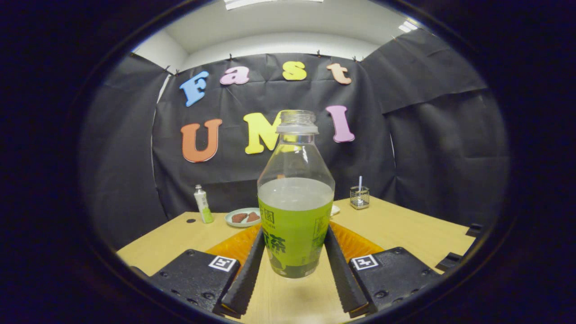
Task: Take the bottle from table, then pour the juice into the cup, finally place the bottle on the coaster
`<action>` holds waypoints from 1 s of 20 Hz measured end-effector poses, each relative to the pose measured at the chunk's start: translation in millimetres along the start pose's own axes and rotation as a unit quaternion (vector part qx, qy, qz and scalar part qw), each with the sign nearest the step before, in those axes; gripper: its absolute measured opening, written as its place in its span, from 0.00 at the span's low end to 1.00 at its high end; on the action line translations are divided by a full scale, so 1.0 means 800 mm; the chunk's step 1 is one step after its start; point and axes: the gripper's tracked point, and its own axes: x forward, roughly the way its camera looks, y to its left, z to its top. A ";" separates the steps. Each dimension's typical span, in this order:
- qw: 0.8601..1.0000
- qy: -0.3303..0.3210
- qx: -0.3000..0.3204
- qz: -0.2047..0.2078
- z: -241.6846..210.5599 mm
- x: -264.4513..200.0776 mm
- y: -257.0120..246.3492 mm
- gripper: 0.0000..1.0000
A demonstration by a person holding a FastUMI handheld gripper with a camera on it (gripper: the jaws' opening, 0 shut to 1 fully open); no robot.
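A clear bottle (295,211) with a green label and no cap stands upright between my two fingers, about half full of pale juice. My gripper (294,234) is shut on the bottle, with both black ribbed fingers (248,270) pressing its lower sides. The bottle's base seems to hang a little above the wooden table (405,229), with a soft shadow under it. An orange ribbed coaster (231,247) lies on the table just behind the bottle and shows on both sides of it.
Beyond the coaster stand a small green and white bottle (203,204), a pale plate (243,217) with brown pieces and a wire holder (359,196) with a straw. Black cloth walls close the table's far side.
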 end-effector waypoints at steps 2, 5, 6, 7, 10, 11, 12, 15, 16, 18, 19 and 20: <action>1.000 -0.001 -0.018 -0.005 0.004 0.023 0.001 0.78; 0.999 0.014 -0.042 -0.010 -0.002 0.065 0.007 0.79; 0.999 0.024 -0.044 -0.011 -0.007 0.080 0.008 0.79; 0.998 0.032 -0.044 -0.008 -0.011 0.094 0.010 0.79; 0.997 0.051 -0.053 0.002 -0.027 0.128 0.009 0.79; 0.996 0.060 -0.059 0.003 -0.033 0.139 0.008 0.79; 0.996 0.069 -0.063 0.003 -0.040 0.150 0.008 0.79; 0.994 0.093 -0.060 0.008 -0.068 0.174 0.004 0.79; 0.993 0.101 -0.058 0.009 -0.076 0.178 0.001 0.79; 0.991 0.116 -0.062 0.011 -0.093 0.186 -0.001 0.79; 0.991 0.119 -0.066 0.009 -0.097 0.190 -0.003 0.79; 0.990 0.122 -0.067 0.009 -0.101 0.191 -0.006 0.79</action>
